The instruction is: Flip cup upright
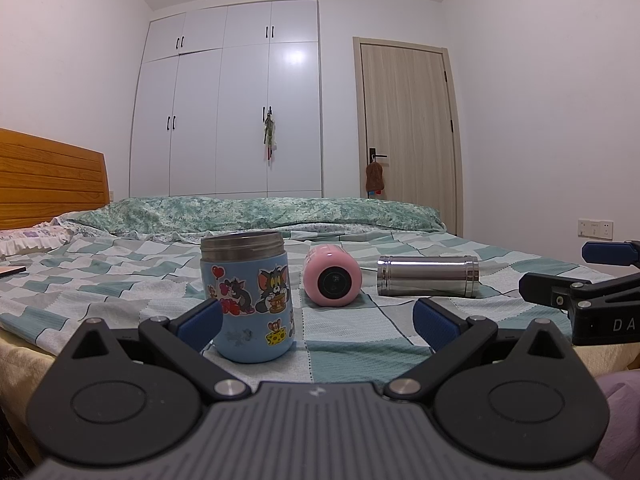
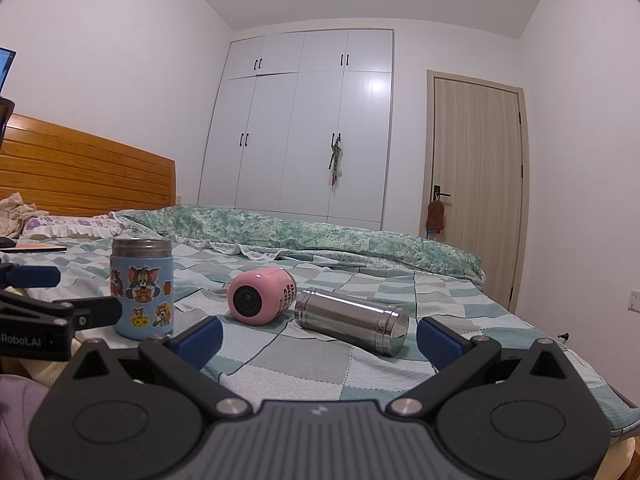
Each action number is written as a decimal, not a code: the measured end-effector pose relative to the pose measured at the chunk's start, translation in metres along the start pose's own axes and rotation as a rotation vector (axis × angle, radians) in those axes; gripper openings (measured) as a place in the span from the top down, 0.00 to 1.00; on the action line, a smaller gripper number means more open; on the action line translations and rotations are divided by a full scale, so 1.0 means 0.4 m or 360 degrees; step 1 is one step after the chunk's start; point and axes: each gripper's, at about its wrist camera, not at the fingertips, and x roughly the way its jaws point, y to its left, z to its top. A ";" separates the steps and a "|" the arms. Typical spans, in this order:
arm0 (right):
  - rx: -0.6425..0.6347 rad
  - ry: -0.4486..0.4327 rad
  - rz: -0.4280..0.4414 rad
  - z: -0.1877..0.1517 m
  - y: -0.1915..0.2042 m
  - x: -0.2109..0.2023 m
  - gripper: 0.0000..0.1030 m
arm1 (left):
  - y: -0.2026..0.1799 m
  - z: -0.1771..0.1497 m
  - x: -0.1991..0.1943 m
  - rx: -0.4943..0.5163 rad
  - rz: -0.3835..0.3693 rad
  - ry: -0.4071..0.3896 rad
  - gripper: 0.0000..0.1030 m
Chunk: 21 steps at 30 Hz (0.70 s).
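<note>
Three cups sit on the checked bedspread [image 1: 352, 332]. A blue cartoon cup [image 1: 250, 296] [image 2: 142, 288] stands upright. A pink cup [image 1: 332, 276] [image 2: 262, 296] lies on its side with its base toward me. A steel cup [image 1: 428, 276] [image 2: 352, 320] lies on its side to the right of it. My left gripper [image 1: 318, 320] is open and empty, its left pad just beside the blue cup. My right gripper [image 2: 318, 334] is open and empty, just short of the steel cup. Each gripper shows at the edge of the other's view.
A green floral quilt [image 1: 260, 212] lies rolled across the back of the bed. A wooden headboard [image 1: 48, 180] stands at left with pillows [image 2: 68, 226]. A white wardrobe [image 1: 228, 100] and a door [image 1: 408, 120] are behind. The bed's front edge is under the grippers.
</note>
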 end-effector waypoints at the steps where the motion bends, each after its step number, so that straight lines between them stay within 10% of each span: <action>1: 0.0000 0.0000 0.0000 0.000 0.000 0.000 0.00 | 0.000 0.000 0.000 0.0000 0.0001 0.0000 0.00; 21: 0.0035 0.0094 0.0084 0.054 -0.138 0.104 0.00 | -0.104 0.126 0.157 0.0033 -0.0228 0.0181 0.00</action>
